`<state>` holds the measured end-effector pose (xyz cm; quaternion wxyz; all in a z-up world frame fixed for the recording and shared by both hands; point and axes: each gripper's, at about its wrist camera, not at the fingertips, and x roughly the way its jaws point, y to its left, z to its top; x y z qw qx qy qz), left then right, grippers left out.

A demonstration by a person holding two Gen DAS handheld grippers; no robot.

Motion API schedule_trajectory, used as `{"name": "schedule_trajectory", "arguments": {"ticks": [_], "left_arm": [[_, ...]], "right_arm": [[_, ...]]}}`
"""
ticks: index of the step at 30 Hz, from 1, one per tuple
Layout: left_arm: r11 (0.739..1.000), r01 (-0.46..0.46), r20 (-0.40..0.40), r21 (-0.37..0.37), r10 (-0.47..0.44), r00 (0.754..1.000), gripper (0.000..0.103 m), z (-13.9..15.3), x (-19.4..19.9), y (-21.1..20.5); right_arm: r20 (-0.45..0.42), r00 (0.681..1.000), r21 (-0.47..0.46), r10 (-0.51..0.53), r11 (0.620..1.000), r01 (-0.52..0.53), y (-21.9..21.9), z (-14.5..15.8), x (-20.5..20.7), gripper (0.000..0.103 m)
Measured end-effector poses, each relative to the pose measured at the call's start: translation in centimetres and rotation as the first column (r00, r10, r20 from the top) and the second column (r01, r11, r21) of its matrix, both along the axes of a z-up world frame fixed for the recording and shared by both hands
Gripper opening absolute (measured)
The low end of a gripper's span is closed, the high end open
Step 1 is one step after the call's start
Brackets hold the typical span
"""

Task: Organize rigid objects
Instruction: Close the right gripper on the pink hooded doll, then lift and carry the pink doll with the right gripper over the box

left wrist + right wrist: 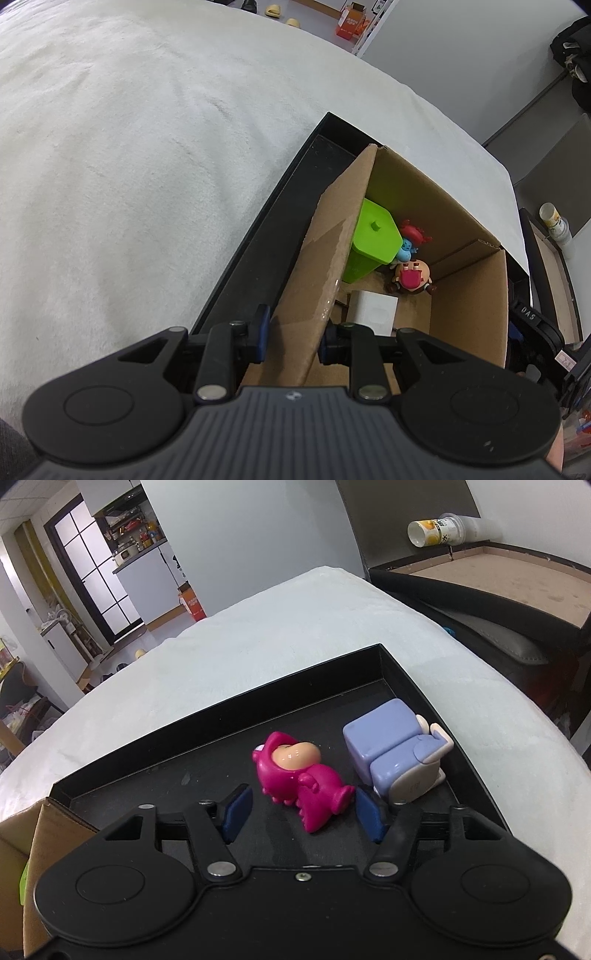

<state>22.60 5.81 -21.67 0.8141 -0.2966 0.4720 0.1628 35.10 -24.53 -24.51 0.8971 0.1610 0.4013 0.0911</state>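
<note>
The right tool (301, 810) sits low over the shallow black tray (410, 672), its blue pads straddling the legs of the magenta plastic figurine (295, 771) without visibly pressing — released, not yet gripping. The figurine lies on its back, long axis running away from the tool and slightly left, head far. A lilac block-shaped toy (391, 749) lies just beside it on the right. The left tool (291, 332) is clenched on the brown cardboard box's flap (325, 266); inside sit a green lidded bin (373, 236) and small figures. The tray rests on a white fleecy bed (258, 642) — a kitchen shows beyond.
</note>
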Motion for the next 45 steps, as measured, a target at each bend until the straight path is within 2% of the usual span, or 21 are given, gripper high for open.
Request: {"name": "schedule_trajectory", "arguments": {"ticks": [1,9,20,28,37,39,42,45], "left_arm": [[1.000,0.001,-0.001,0.001,-0.001,1.000,0.024,0.0,0.0,0.0],[1.000,0.014,-0.002,0.006,-0.014,1.000,0.024,-0.1,0.0,-0.3],[1.000,0.010,-0.005,0.004,-0.010,1.000,0.024,0.0,0.1,-0.4],[1.000,0.018,-0.004,0.013,-0.018,1.000,0.024,0.2,0.1,-0.4],[1.000,0.023,-0.006,0.018,-0.023,1.000,0.024,0.3,0.0,-0.6],[1.000,0.022,-0.006,0.018,-0.022,1.000,0.024,0.3,0.0,-0.6],[1.000,0.023,-0.006,0.019,-0.022,1.000,0.024,0.4,0.1,-0.7],[1.000,0.020,-0.008,0.019,-0.020,1.000,0.024,0.3,0.1,-0.7]], "right_arm": [[-0.004,1.000,0.000,0.004,1.000,-0.004,0.0,-0.1,0.1,0.032],[-0.033,0.999,0.055,0.014,0.998,-0.012,-1.0,0.0,-0.9,0.031],[-0.068,0.998,0.038,0.012,0.999,-0.009,-1.4,0.7,-2.8,0.031],[-0.132,0.991,0.038,0.006,0.999,-0.001,-1.9,1.2,-4.1,0.031],[-0.198,0.979,0.063,0.052,0.997,-0.040,-1.8,0.7,-5.4,0.030],[-0.202,0.978,0.063,0.060,0.997,-0.048,-1.7,0.5,-5.5,0.032],[-0.180,0.982,0.029,0.060,0.998,-0.056,-1.5,0.6,-5.2,0.057],[-0.150,0.986,-0.006,0.069,0.997,-0.071,-1.1,0.6,-4.7,0.059]]}}
